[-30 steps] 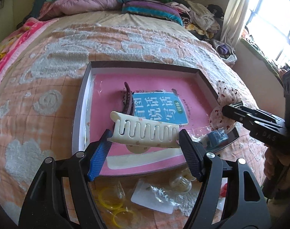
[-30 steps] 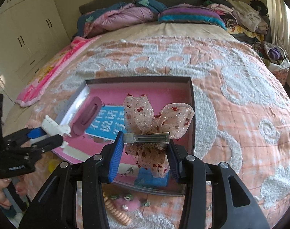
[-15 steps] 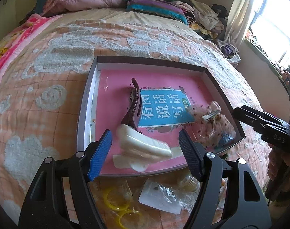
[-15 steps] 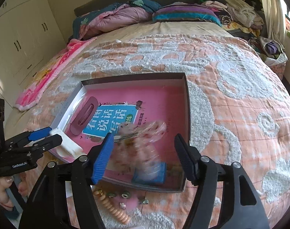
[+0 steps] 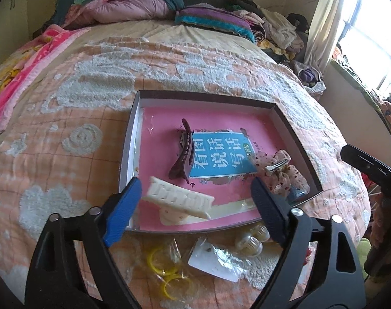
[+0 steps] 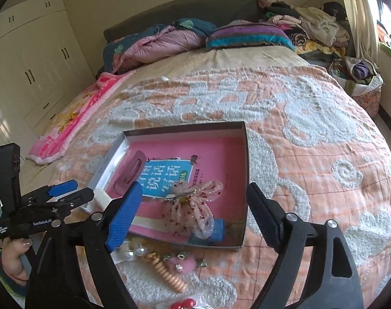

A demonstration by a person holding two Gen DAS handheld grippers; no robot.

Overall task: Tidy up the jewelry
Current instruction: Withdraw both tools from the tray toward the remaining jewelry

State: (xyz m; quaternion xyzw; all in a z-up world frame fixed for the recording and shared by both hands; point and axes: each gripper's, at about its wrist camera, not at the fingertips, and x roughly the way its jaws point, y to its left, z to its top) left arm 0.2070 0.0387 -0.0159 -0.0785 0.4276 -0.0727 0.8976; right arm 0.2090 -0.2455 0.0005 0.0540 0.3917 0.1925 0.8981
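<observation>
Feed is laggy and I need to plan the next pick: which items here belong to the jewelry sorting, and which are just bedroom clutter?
Job items:
box
white hair claw
maroon hair claw
bow clip
yellow bangles
bead bracelet
left tool and right tool, both open

Lying about:
quilt
pillows
clothes pile
wardrobe

Legible: "看图说话写话", large white characters on blue book cover (image 5: 221, 157) in box, frame centre. "GenRobot.AI", small white print on left gripper (image 6: 66, 193) body, lower left, right wrist view. Smaller print unreadable.
</observation>
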